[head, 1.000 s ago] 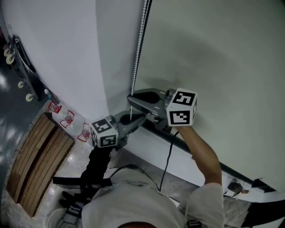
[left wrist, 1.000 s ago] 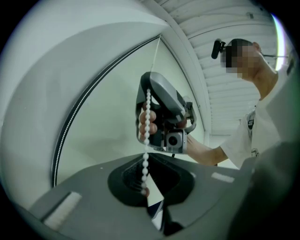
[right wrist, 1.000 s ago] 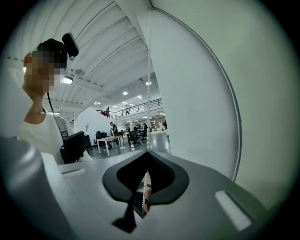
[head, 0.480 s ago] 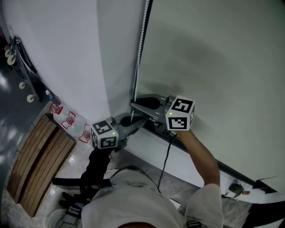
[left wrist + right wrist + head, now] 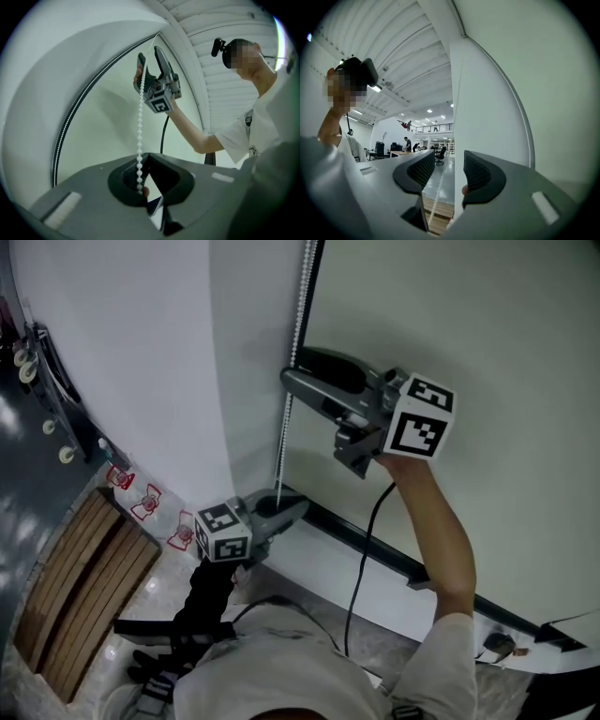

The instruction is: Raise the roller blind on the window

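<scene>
1. Two grippers are set on one bead chain (image 5: pixel 295 334), which hangs along the left edge of the roller blind (image 5: pixel 450 324).
2. The left gripper (image 5: pixel 281 510) is clamped on the chain low down, near the blind's bottom left corner, a hold judged to keep it taut.
3. The right gripper (image 5: pixel 292 368), higher up, has just been opened wide, as if for a fresh hold; the chain seemingly runs untouched between its jaws.

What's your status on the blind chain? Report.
Left tongs shut on bead chain. Right tongs just opened, chain loose between them. Nothing in the way.
</scene>
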Demonstrator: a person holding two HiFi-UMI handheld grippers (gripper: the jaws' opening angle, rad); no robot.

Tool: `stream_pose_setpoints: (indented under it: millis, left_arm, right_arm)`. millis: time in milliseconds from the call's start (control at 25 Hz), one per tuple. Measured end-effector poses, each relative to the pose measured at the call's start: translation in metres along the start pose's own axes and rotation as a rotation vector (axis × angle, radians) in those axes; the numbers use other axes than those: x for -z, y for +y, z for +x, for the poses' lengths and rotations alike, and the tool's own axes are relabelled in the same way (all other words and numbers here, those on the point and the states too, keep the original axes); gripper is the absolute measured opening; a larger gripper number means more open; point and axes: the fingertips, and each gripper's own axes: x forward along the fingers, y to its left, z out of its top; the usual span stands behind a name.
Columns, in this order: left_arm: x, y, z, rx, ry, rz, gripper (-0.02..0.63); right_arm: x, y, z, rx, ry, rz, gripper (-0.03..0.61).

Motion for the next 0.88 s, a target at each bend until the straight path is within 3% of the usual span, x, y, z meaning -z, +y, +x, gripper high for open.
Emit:
stream_pose_setpoints:
  millis: [200, 400, 720, 880]
  left_arm:
    - [0.016, -0.001, -0.008, 0.005, 0.002, 0.006, -0.002]
    - [0.007, -0.001, -0.003, 0.005, 0.002, 0.005, -0.002]
    - [0.008, -0.002, -0.003, 0.005, 0.001, 0.005, -0.002]
    - [0.008, -0.002, -0.002, 0.007, 0.003, 0.004, -0.002]
  right_arm:
    - [-0.054, 0.004, 0.007, 0.004, -0.059, -0.097, 0.172]
    - [-0.098, -0.001, 0.017, -0.007, -0.057, -0.145, 0.141]
    - [-0.099, -0.003, 0.017, 0.016, -0.078, -0.135, 0.014]
    - [-0.099, -0.004, 0.016, 0.017, -0.08, -0.089, 0.008]
